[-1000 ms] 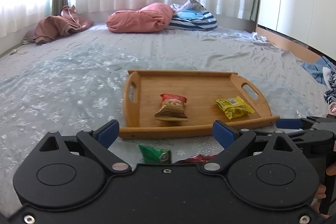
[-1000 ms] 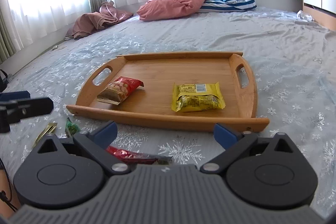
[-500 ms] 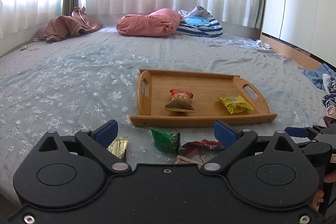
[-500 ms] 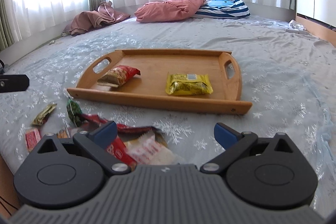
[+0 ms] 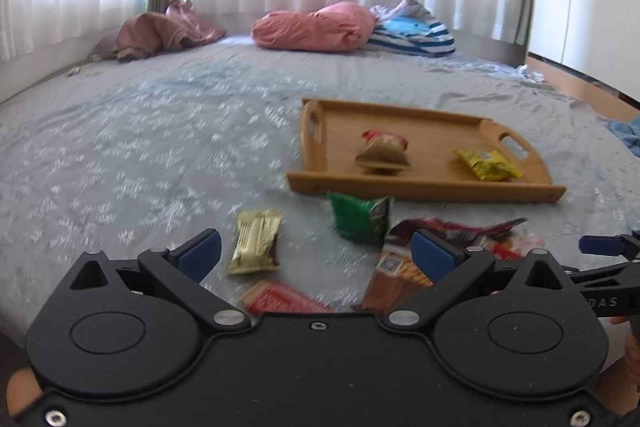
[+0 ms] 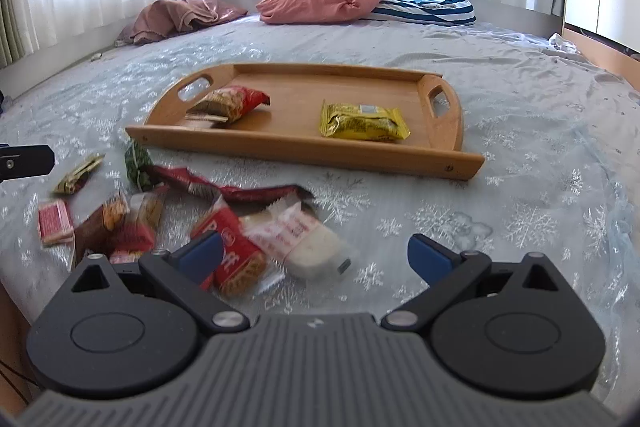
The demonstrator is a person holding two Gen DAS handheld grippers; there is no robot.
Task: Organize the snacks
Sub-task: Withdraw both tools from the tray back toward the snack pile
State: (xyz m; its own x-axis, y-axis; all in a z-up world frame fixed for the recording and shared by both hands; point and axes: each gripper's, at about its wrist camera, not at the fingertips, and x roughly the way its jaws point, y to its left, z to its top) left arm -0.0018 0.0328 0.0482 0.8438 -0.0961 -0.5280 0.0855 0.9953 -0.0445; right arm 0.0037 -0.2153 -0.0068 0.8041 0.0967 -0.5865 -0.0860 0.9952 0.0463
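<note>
Both my tools stand wide apart with nothing between the pads. The left gripper (image 5: 316, 251) has just been opening its jaws, and they are empty; the right gripper (image 6: 316, 253) is spread just as wide.

Ahead of my left tool, closest in, lies a gold wrapped bar (image 5: 257, 241), and a little further on and to the right a green packet (image 5: 362, 219), with a red-and-brown heap of wrappers beside it. Just in front of my right tool sit a red biscuit pack (image 6: 232, 257) and a white pillow pack (image 6: 302, 241), touching each other. Beyond all of these is the wooden tray (image 6: 304, 155), already holding a red nut packet (image 6: 230, 103) and a yellow packet (image 6: 362, 121), well apart from one another.

I judge these all light, crinkly and slippery, with crushable biscuits inside. I would pinch across a pack's short width, or at a sealed end seam, and close gently.

They lie on a soft, grey snowflake bedsheet (image 6: 520, 155) that will give under any push. Pink bedding (image 5: 316, 27) is heaped at the far end, under bright white curtains.
</note>
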